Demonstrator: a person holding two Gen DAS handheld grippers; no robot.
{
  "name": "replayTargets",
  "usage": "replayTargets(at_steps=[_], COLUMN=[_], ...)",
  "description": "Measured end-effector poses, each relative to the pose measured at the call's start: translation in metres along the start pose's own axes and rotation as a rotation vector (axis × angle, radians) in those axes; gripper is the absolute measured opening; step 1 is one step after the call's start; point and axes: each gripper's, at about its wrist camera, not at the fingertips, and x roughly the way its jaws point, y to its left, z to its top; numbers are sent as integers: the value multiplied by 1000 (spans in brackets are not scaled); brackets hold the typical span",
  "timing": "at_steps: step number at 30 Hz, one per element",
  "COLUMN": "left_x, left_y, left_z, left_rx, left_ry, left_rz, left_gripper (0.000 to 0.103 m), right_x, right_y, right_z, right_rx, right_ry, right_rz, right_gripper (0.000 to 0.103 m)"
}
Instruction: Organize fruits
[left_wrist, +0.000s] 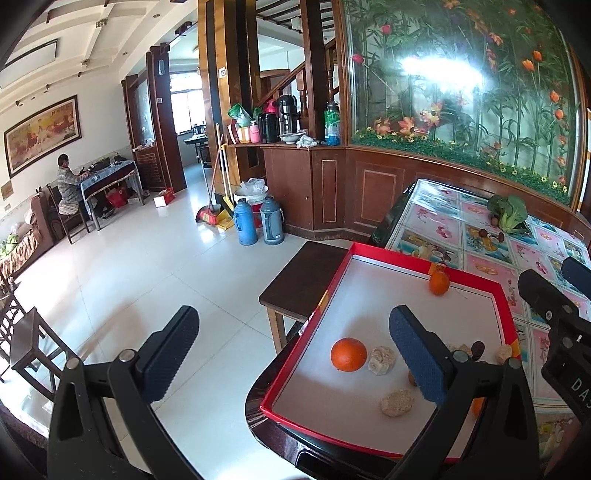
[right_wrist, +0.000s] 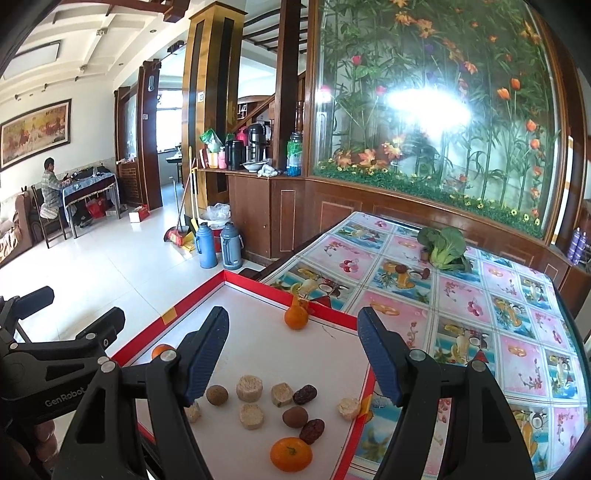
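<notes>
Both grippers hover over a red-rimmed tray (right_wrist: 236, 281) on a table (right_wrist: 517, 347). The right gripper (right_wrist: 293, 354) has its jaws apart and empty; one orange (right_wrist: 296, 316) lies at 12 o'clock beyond the tips, another orange (right_wrist: 290, 453) at 6 o'clock below them, with puffed cakes (right_wrist: 249, 387) and dates (right_wrist: 305, 394) between. The left gripper (left_wrist: 291, 350) is also spread wide, gripping nothing, a third orange (left_wrist: 348, 354) lying between its fingers.

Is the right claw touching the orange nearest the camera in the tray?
Apart. The right wrist view shows the right claw open above the tray, with white tray floor between both fingers and the orange.
</notes>
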Motion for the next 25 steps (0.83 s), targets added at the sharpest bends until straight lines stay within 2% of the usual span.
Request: replayTargets(at_steps=[10, 18, 22, 25], left_x=[9, 22, 22, 16], left_y=[6, -5, -24, -49], left_z=[5, 8, 12, 20], left_rx=[-12, -31, -3, 49], left_ry=[37, 99, 91, 51], left_rz=[-32, -39, -34, -37], left_gripper=[103, 103, 103, 103], right_x=[20, 18, 17, 13], right_y=[1, -11, -32, -71], right_z=[-4, -6, -6, -10], right_rx=[47, 37, 66, 104], right_ry=[58, 34, 22, 19], right_rz=[32, 45, 57, 14], right_gripper=[72, 72, 72, 72])
